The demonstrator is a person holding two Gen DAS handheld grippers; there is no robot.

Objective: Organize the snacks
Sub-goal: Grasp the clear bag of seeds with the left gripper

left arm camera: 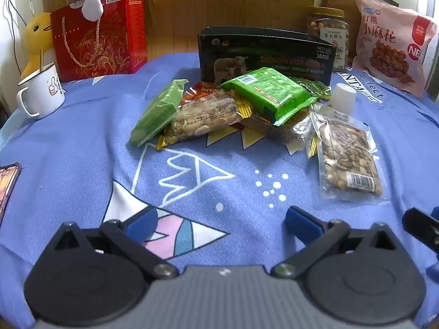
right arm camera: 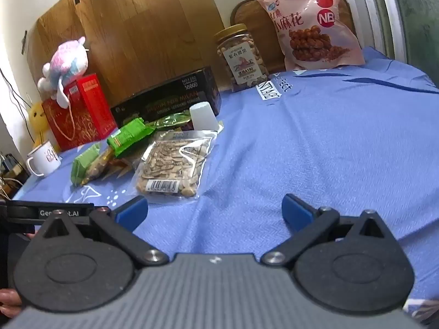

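Note:
A pile of snack packets lies mid-table: a green packet (left arm camera: 155, 112), a clear nut packet (left arm camera: 208, 116), another green packet (left arm camera: 271, 91) on top, and a clear vacuum pack of nuts (left arm camera: 348, 159) apart at the right, also in the right wrist view (right arm camera: 172, 164). A black box (left arm camera: 263, 54) stands behind the pile. My left gripper (left arm camera: 221, 222) is open and empty, over the cloth in front of the pile. My right gripper (right arm camera: 215, 212) is open and empty, just right of the nut pack.
A blue cloth (right arm camera: 315, 142) covers the table. At the back stand a red gift box (left arm camera: 101, 35), a white mug (left arm camera: 41, 93), a nut jar (right arm camera: 241, 57), a pink snack bag (right arm camera: 312, 24) and a white cup (right arm camera: 203, 115). A phone (left arm camera: 6, 183) lies at the left edge.

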